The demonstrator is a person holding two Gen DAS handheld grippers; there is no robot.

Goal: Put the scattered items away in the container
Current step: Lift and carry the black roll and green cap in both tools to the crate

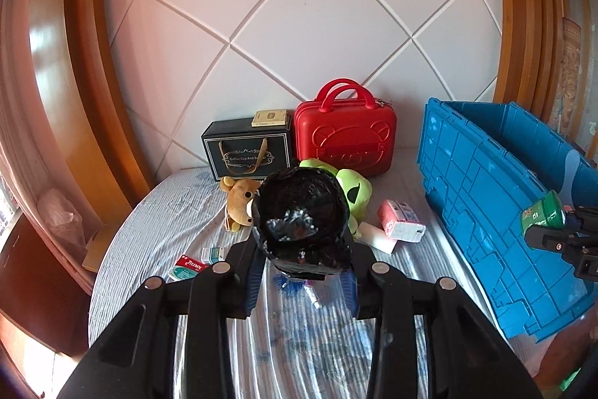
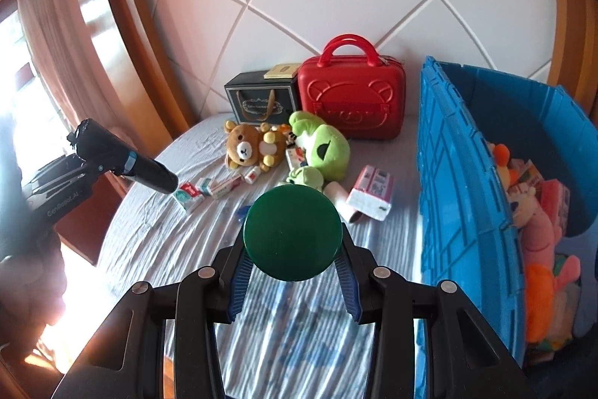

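Left gripper [image 1: 302, 281] grasps black bottle [image 1: 302, 215], right gripper [image 2: 293, 281] grasps green-capped bottle [image 2: 292, 232]; carry both level over blue crate [image 2: 467, 174] rim w/o clipping it, then release.

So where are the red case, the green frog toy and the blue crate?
red case [image 2: 351, 100]: right wrist view, on its front face.
green frog toy [image 2: 325, 148]: right wrist view, on its head.
blue crate [image 1: 482, 189]: left wrist view, on its outer side wall.

1. A white padded wall [image 1: 284, 25] with diagonal seams stands behind the bed.
2. Curved wooden trim [image 1: 89, 70] frames it.
3. A striped sheet [image 2: 157, 234] covers the bed.
4. Bright daylight enters through a curtained window [image 2: 22, 36].
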